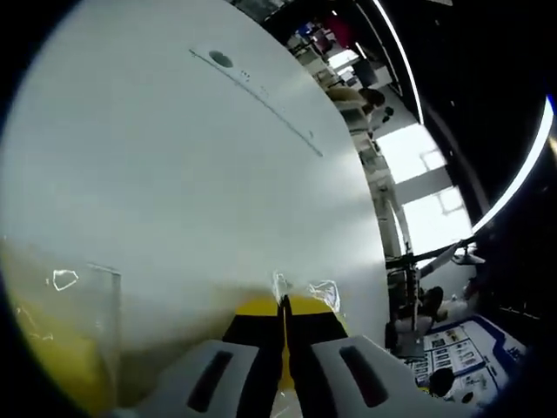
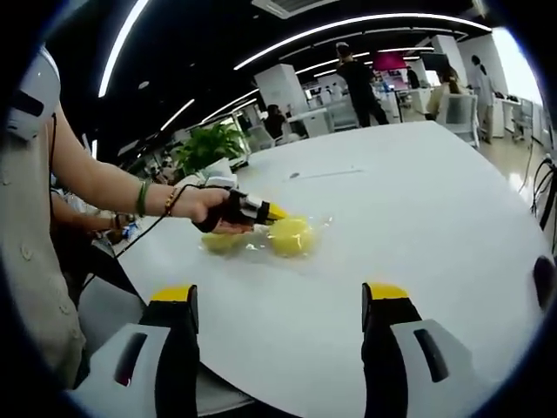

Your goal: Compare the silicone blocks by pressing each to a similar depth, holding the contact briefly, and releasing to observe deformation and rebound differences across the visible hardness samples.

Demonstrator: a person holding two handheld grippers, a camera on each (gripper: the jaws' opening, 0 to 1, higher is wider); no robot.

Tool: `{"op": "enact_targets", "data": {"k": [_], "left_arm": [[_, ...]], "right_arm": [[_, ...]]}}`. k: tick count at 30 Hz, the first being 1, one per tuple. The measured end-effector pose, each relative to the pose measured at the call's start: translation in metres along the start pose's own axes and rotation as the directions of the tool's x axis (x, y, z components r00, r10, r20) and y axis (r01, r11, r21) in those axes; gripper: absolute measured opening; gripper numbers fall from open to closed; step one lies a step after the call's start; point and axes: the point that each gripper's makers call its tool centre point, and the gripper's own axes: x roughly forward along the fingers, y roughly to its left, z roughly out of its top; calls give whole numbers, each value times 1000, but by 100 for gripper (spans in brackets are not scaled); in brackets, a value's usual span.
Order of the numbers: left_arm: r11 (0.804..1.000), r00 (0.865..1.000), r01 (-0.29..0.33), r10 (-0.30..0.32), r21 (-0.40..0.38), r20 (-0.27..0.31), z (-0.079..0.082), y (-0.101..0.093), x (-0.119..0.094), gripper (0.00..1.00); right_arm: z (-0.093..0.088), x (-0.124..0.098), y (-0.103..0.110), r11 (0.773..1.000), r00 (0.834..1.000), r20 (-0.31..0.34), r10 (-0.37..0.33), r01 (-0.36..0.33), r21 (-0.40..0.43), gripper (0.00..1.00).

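My left tongs (image 2: 277,213), closed, press a yellow silicone block (image 2: 291,236) mid-frame on the bench (image 2: 418,218), its neighbour (image 2: 222,243) untested, while my right tongs (image 2: 278,305) hang wide open, empty.

Open office, ceiling light strips (image 2: 348,26), potted plant (image 2: 209,144)

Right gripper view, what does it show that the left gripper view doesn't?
Right gripper view alone: the person's hand holding the left gripper against two yellow silicone blocks, a potted plant, and the right gripper open, well back from them. Left gripper view alone: the left gripper's jaws shut, close up, with a clear container edge beside them. Both: the white table.
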Motion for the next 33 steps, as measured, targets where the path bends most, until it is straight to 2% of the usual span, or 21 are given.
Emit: {"op": "enact_targets", "data": {"k": [2,5,6,9,10,12,14,15,16,17,18,19,20,22,23,25,26,27,29,33], "left_arm": [[1000,1000,8,-8,17,9,0,-3,-2,0],[982,1000,3,-6,187,17,2,-9,-4,0],[963,1000,-5,-2,269,26,1,-13,-5,0],[919,999,-4,-17,394,48,0,-27,-9,0],[900,998,-13,-13,435,55,-1,-30,-11,0],[851,998,-6,-31,525,62,-2,-39,-13,0],[792,997,-10,-42,610,71,-5,-50,-18,0],[751,996,-13,-49,660,75,-7,-57,-21,0],[736,996,-18,-48,676,79,-7,-59,-22,0],[708,995,-25,-53,706,88,-9,-64,-26,0],[702,994,-15,-66,712,86,-11,-68,-28,0],[716,995,-6,-66,698,77,-15,-70,-31,0],[718,995,-3,-66,696,73,-16,-72,-33,0],[766,996,30,-75,642,43,-24,-76,-37,0],[759,996,35,-80,650,40,-26,-77,-39,0],[728,997,22,-68,685,40,-28,-76,-41,0],[703,996,21,-77,711,47,-30,-79,-44,0],[716,996,25,-78,697,45,-31,-80,-46,0],[723,995,34,-92,690,48,-32,-83,-50,0],[714,992,44,-114,699,54,-33,-93,-58,0]], "right_arm": [[0,0,2,1000,1000,-5,-1,1,-5,71],[2,-3,4,1000,1000,-4,-1,1,-11,71],[3,-4,5,1000,1000,-2,-3,3,-12,71],[3,-7,4,1000,1000,-4,-11,11,-20,71],[4,-8,5,1000,1000,-3,-11,11,-22,70],[4,-9,5,1000,1000,-4,-14,14,-27,70],[4,-10,5,999,1000,-7,-18,18,-33,70],[5,-12,7,999,1000,-4,-19,18,-34,70],[6,-12,8,999,1000,-1,-19,19,-36,70],[6,-13,8,999,1000,0,-19,19,-37,70],[6,-13,9,999,1000,-1,-19,19,-38,70],[5,-14,10,999,1000,-4,-20,20,-41,70],[5,-15,11,999,1000,-5,-19,19,-45,70],[5,-16,13,998,1000,-6,-20,20,-51,70],[4,-17,13,998,1000,-7,-21,20,-53,70],[5,-19,15,998,1000,-4,-22,22,-56,70],[5,-21,16,998,1000,-1,-23,23,-58,70],[5,-22,16,998,1000,-1,-25,25,-59,70],[4,-25,17,997,999,-4,-32,31,-66,70],[4,-30,19,997,999,4,-38,38,-68,69]]}}
